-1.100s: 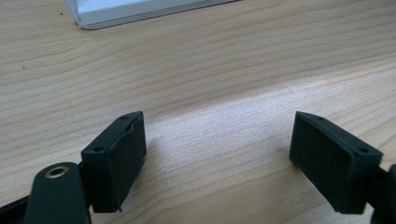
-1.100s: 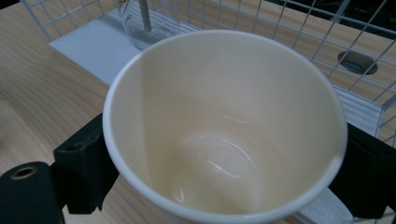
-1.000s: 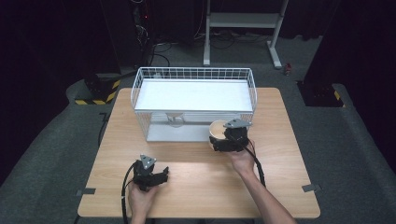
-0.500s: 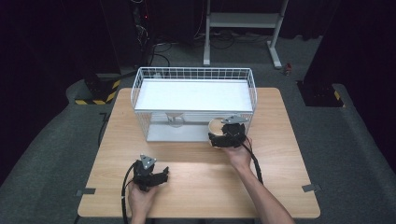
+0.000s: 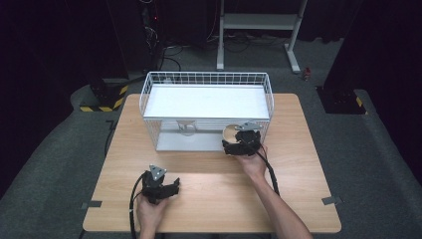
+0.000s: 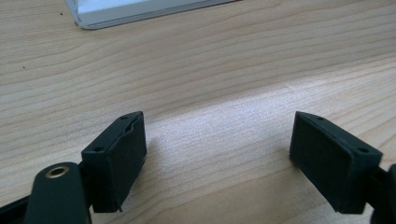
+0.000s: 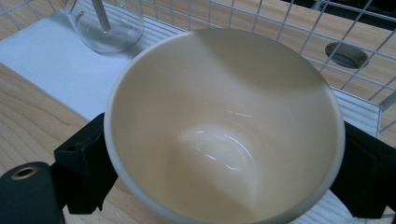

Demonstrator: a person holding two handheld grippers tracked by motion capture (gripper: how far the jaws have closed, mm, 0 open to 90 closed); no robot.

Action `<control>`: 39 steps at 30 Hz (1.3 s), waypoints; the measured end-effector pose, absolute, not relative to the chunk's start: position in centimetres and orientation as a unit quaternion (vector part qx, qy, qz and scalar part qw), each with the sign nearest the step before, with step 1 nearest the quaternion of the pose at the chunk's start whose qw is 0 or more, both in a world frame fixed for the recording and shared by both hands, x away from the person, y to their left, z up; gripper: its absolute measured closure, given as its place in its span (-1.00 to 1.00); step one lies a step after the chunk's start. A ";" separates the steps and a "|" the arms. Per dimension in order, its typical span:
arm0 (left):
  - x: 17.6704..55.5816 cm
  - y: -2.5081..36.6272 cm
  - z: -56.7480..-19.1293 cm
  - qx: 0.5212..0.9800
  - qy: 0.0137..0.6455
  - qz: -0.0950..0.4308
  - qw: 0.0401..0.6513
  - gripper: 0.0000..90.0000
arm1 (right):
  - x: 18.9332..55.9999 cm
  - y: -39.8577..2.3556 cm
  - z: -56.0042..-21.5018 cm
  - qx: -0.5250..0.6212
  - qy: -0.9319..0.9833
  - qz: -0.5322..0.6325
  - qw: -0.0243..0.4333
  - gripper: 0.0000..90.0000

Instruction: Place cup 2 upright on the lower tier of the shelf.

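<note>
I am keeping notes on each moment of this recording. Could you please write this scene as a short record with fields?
Setting: wooden table with a white wire basket at its far side
Right gripper: shut on a cream cup, its two black jaws against the cup's outer sides
Cup state: empty, held at the basket's near right corner
In the basket: clear glass container, upright on the white floor
Left gripper: open, nothing between its jaws, low over bare wood

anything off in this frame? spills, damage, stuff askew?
Nothing stands out. The cream cup is empty and unchipped in the right gripper, at the wire basket; left gripper open over bare table.
</note>
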State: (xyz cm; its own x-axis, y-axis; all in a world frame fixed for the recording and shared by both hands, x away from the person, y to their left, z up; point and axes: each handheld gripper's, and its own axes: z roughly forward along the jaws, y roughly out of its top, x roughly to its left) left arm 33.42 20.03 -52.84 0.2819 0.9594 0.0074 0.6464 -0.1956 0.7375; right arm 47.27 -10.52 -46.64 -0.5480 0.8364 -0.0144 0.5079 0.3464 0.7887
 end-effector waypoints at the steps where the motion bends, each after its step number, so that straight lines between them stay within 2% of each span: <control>1: 33.4 20.0 -52.8 0.734 0.547 0.244 0.321 -0.58 | 47.3 -10.5 -46.6 0.424 0.792 0.383 0.214 -0.80; 21: 33.4 20.0 -52.8 0.734 0.547 0.244 0.321 -0.58 | 47.4 -11.0 -46.7 0.414 0.787 0.403 0.218 -0.82; 39: 33.4 20.0 -52.8 0.734 0.547 0.244 0.320 -0.58 | 45.7 -11.9 -45.9 0.415 0.780 0.411 0.225 -0.81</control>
State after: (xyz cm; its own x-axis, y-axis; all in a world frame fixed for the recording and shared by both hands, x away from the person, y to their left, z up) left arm 33.41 20.03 -52.84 0.2823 0.9593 0.0076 0.6465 -0.1961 0.7373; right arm 45.69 -11.87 -45.86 -0.5543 0.8322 -0.0086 0.4628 0.3169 0.8279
